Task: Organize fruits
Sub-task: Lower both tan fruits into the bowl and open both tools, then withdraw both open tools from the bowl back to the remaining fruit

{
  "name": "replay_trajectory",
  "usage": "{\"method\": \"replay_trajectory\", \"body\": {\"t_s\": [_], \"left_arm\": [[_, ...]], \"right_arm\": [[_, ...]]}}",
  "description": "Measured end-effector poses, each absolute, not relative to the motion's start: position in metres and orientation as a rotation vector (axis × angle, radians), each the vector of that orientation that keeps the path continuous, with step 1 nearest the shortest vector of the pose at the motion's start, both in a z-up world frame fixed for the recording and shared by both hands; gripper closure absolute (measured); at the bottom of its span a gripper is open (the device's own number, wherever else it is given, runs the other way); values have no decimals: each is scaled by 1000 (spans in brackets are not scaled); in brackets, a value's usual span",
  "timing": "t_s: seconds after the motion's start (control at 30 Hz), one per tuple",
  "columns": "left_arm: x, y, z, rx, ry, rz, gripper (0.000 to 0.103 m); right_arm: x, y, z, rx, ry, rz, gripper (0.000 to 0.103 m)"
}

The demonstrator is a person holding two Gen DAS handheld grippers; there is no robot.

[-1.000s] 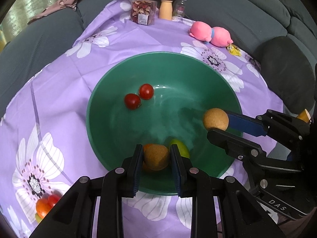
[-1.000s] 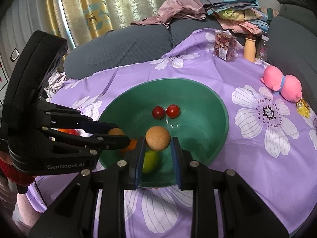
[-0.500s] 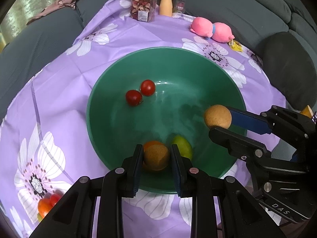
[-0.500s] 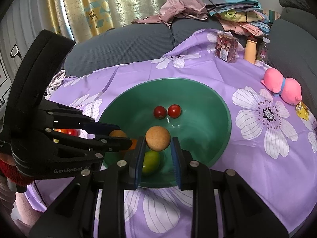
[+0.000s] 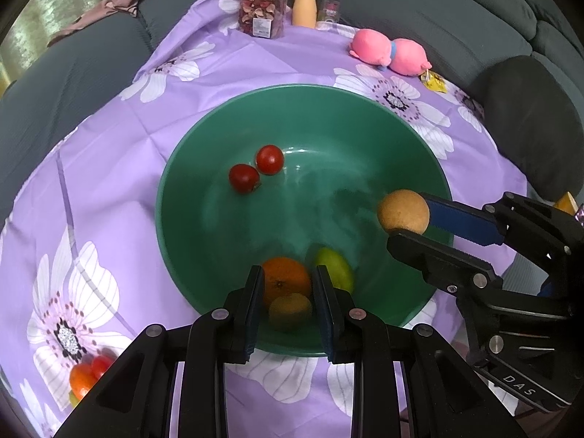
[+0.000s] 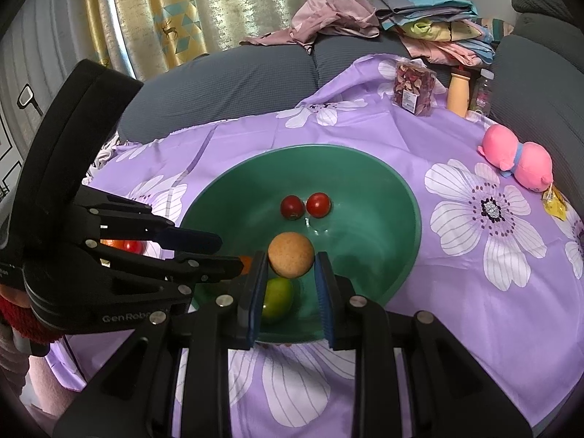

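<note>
A green bowl (image 5: 255, 98) (image 6: 401, 182) sits on a purple flowered cloth. Inside lie two red tomatoes (image 5: 270, 159) (image 6: 318, 204), an orange (image 5: 286, 277) and a green fruit (image 5: 337, 268) (image 6: 277, 299). My right gripper (image 6: 290, 259) (image 5: 408, 219) hangs over the bowl's near side, shut on a round tan fruit (image 6: 291, 254) (image 5: 403, 211). My left gripper (image 5: 288, 273) (image 6: 230, 253) points down over the near rim, jaws narrow. A second tan fruit (image 5: 290, 310) shows lower, in shadow by the orange. In the right wrist view nothing sits between the left fingertips.
A small heap of orange and red fruit (image 5: 85, 376) (image 6: 126, 245) lies on the cloth left of the bowl. At the far edge stand a clear box of dried pieces (image 5: 261, 14), a tan bottle (image 5: 304, 9) and a pink plush (image 5: 390, 54). Grey sofa cushions surround the cloth.
The tan fruit that sat between my left fingertips has slipped down out of them toward the bowl, uncovering the orange. The right gripper and its fruit have kept still.
</note>
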State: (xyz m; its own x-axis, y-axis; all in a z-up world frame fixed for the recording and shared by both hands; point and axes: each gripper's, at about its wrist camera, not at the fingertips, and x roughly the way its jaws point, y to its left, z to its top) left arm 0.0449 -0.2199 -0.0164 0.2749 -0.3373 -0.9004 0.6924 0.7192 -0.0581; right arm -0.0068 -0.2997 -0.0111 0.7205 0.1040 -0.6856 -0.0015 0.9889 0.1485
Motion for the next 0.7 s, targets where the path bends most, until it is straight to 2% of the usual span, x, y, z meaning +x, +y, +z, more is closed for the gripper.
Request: {"method": "replay_trajectory", "body": {"t_s": [0.4,0.47,0.53,0.7], "left_arm": [[38,-215,-5,389,1058,-700,76],[36,-213,-4,395,1051,-692,64],[35,-212,-2,391,1047,-688,58],[32,-206,2,381,1041,-671,56]], "right_arm": [[-17,-302,-6,163,756,31,73],[-19,-302,-5,166,753,27,72],[-20,-302,-3,166,750,22,69],[-27,-303,1,178,739,5,60]]}}
